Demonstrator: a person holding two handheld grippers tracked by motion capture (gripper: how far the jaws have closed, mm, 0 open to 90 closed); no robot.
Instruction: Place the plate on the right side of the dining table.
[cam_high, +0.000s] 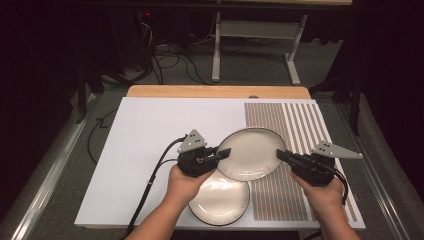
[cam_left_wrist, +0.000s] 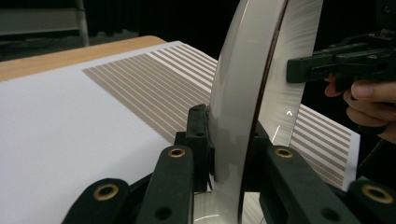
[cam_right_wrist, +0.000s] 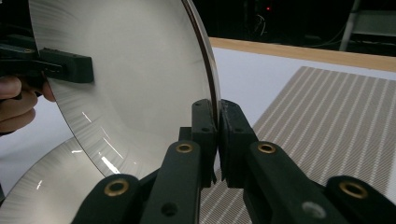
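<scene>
Upper plate (cam_high: 251, 152): pale cream with a thin dark rim, held clear of the table between both grippers, over the boundary where the plain white mat (cam_high: 150, 150) meets its brown-striped patch (cam_high: 295, 125). It partly overlaps the lower plate (cam_high: 220, 200), which lies flat on the mat at the near edge, same style and rim.

Left gripper (cam_high: 224, 153): jaws clamped on the upper plate's left rim. In the left gripper view the plate (cam_left_wrist: 243, 93) stands edge-on between the two black jaws, pads pressing on both faces. Left hand (cam_high: 184, 184) wraps the gripper body from below, cable trailing off toward the near left edge of the table. Grey three-cornered plate on top.

Right gripper (cam_high: 281, 155): jaws clamped on the opposite, right rim. In the right gripper view the rim (cam_right_wrist: 212, 100) runs straight into the pinch, jaws tight on it, plate's concave face (cam_right_wrist: 130, 79) turned to that camera's left. Right hand (cam_high: 322, 195) holds the body from behind.

Each gripper view shows the other gripper biting the far rim: right one (cam_left_wrist: 299, 70), left one (cam_right_wrist: 84, 67), with fingers behind it.

Wooden table edge (cam_high: 215, 91) shows beyond the mat. Further back, floor with cables (cam_high: 170, 62) and a grey stand frame (cam_high: 255, 45).
</scene>
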